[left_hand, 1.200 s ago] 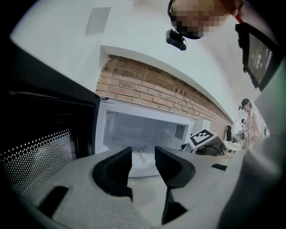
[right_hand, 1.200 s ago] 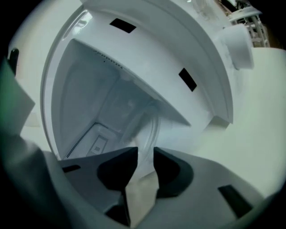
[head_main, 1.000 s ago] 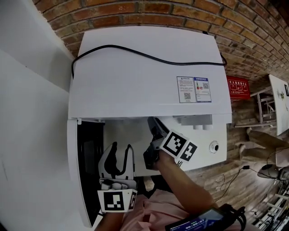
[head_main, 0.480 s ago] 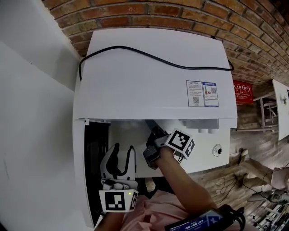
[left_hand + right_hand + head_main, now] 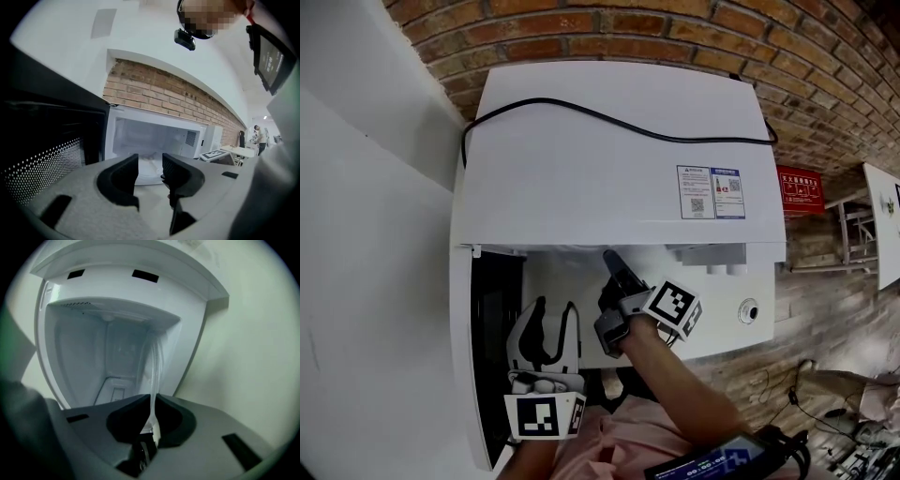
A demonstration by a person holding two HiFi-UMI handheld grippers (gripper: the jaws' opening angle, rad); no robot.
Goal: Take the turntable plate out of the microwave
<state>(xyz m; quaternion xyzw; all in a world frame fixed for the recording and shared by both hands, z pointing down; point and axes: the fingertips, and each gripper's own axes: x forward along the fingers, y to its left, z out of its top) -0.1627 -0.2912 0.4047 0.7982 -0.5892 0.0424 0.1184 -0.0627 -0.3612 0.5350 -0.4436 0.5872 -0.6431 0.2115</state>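
One claw, the right gripper (image 5: 152,401), is closing on the turntable plate (image 5: 157,362), whose disc stretches edge-on straight ahead into the microwave (image 5: 609,159); the left gripper (image 5: 150,161) hangs open, empty.

The right claw (image 5: 151,401) has rolled about its own line at the mouth of the white box-shaped microwave (image 5: 609,159), and its square-marked cube (image 5: 675,309) now shows its faces at a slightly different tilt. Its jaws are closing, and the thin rim of the clear glass turntable plate (image 5: 157,364) stands edge-on between them.
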